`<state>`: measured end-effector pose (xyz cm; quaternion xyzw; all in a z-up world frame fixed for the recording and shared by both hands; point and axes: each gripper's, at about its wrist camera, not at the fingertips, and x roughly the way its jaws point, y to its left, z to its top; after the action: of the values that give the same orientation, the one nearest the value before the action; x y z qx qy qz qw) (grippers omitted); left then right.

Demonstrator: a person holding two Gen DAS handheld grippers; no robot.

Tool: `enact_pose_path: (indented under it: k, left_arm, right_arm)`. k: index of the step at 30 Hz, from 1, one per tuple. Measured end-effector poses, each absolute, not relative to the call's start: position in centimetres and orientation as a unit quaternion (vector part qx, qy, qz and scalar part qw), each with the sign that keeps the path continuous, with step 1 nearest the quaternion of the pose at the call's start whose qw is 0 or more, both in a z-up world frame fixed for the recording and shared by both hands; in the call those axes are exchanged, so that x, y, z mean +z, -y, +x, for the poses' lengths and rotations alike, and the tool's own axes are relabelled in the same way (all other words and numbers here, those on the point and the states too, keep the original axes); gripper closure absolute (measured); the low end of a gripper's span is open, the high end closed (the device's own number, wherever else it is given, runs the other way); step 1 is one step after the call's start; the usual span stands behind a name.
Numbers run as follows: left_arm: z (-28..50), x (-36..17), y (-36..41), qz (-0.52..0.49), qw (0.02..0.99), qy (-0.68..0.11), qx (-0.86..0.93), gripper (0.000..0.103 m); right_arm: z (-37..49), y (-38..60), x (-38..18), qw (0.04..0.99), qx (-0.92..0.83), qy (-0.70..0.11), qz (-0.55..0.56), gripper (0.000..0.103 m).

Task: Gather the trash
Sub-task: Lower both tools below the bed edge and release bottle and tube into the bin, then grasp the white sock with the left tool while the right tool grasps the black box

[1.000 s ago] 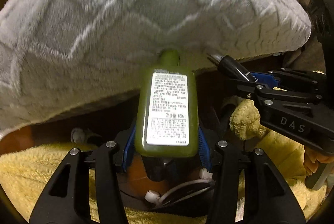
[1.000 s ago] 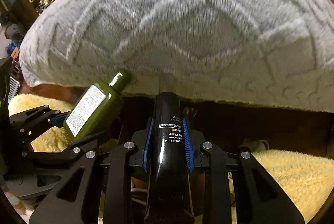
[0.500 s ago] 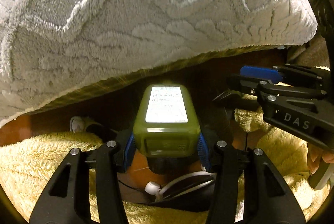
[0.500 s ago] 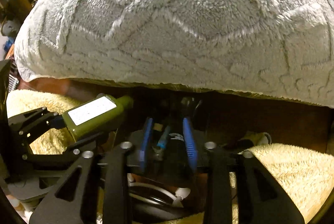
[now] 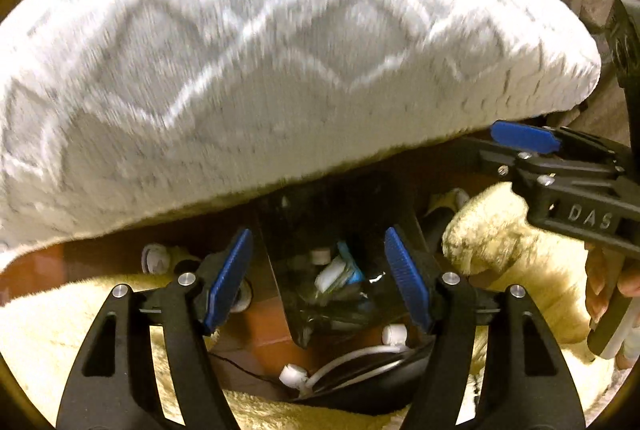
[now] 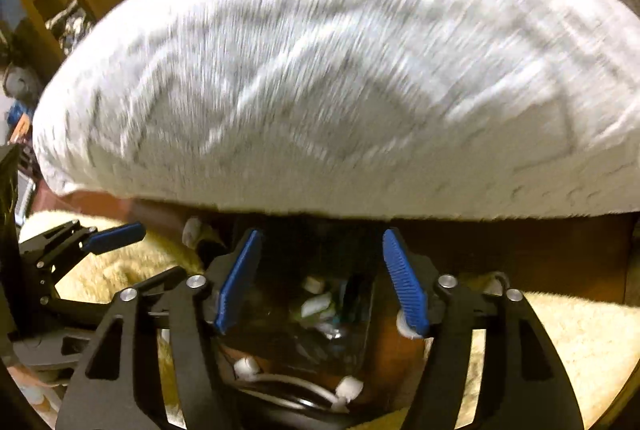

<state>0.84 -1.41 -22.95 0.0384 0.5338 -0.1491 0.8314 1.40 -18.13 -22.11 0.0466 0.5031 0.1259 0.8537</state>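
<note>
Left tongs [image 5: 318,278]: spread wide, blue pads apart, nothing between them; they hang over the mouth of the bin.
Right tongs [image 6: 320,280]: likewise spread wide and holding nothing, just above the same bin; in the left wrist view they show at the right edge, with a hand [image 5: 612,294] on their grip.
Trash bin [image 5: 336,262]: dark, see-through container low in the middle of both views, directly beneath the 2 tongs; its walls are dark and glossy.
Trash in bin [image 5: 334,272]: small white and blue-green pieces lie inside, seen through the opening; which items they are cannot be told in the gloom.
Pillow [image 5: 260,69]: large grey plush cushion with a raised diamond pattern, filling the upper part of both views and overhanging the bin; blurred.
Yellow blanket [image 5: 516,262]: fluffy yellow fabric on both sides of the bin and along the bottom edge.
White cable [image 5: 348,360]: a white cord with plug ends lies just in front of the bin, on a dark rounded object.
Brown surface [image 6: 520,258]: dark brown panel under the pillow's edge, behind the bin.
</note>
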Motion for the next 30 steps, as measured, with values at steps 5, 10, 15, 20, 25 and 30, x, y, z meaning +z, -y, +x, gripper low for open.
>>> enact_pose_path:
  k: [5,10,15,20,25,30]
  left_arm:
    - [1.6,-19.3,1.7,0.044,0.856,-0.493,-0.151,0.033]
    - [4.0,-15.7,1.8,0.052,0.877,-0.454,-0.148,0.029]
    - [7.9,-13.7,1.2,0.055,0.893,-0.428,-0.130,0.029]
    - [12.7,-12.8,1.2,0.055,0.894,-0.428,-0.121,0.029]
    - [16.9,-11.7,1.6,0.056,0.900,-0.417,-0.116,0.023]
    - [21.1,-10.9,2.0,0.056,0.905,-0.407,-0.112,0.024]
  right_arm:
    - [2.2,20.6,-18.0,0.886,0.100,-0.450,0.053,0.031]
    - [4.4,23.6,-14.0,0.915,0.048,-0.397,0.049,0.020]
    - [8.4,26.5,-11.9,0.925,0.004,-0.376,0.055,0.019]
    - [11.9,28.1,-11.2,0.926,-0.013,-0.371,0.062,0.012]
    - [15.4,28.9,-10.8,0.927,-0.033,-0.366,0.068,0.010]
    - [19.2,28.8,-10.3,0.930,-0.044,-0.360,0.055,0.010]
